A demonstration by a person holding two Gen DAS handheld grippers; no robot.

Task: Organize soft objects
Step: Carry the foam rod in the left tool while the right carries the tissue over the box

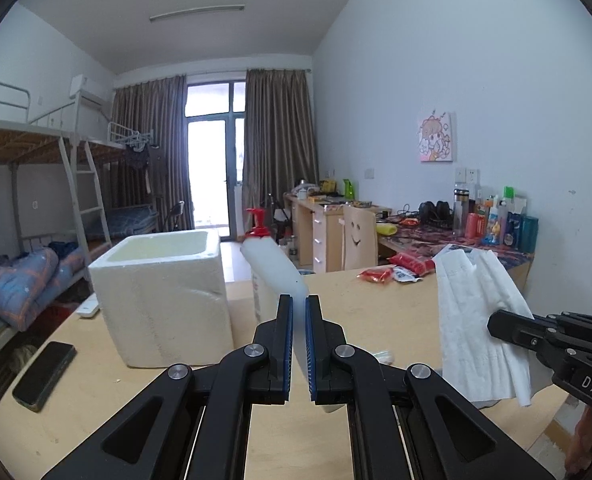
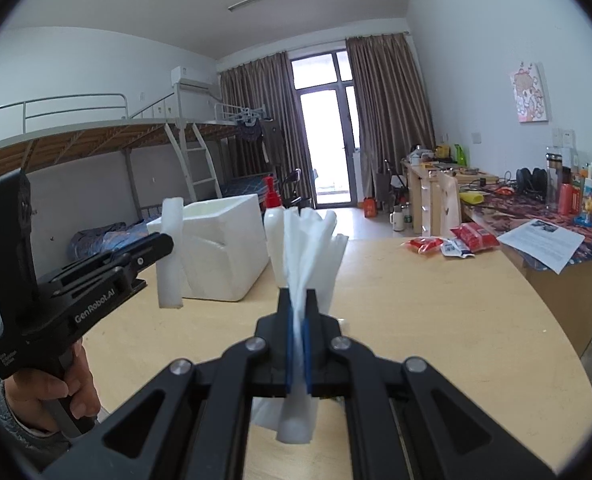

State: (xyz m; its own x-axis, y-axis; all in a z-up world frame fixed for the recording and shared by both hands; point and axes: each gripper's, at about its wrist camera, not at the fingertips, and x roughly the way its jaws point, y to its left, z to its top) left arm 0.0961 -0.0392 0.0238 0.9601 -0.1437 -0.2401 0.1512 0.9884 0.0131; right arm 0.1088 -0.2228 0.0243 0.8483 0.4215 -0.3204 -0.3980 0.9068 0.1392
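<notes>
Black left gripper (image 2: pixel 168 246) lettered "GenRobot.AI", perhaps "DAS"

Left wrist view: rides left hand-held gripper (image 1: pixel 299 300), low over desk (image 1: pixel 396 312), faces window end of room. Right wrist view: rides right hand-held gripper (image 2: pixel 297 294), same heading, offset right. Shared: foam box (image 1: pixel 164 292), pump bottle (image 1: pixel 264 264), desk. Each sees other gripper at frame edge.

Foam box (image 1: pixel 164 300) left of bottle (image 1: pixel 270 276)

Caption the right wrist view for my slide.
Both grippers clamp white soft sheets above a wooden table, foam box behind.
</notes>
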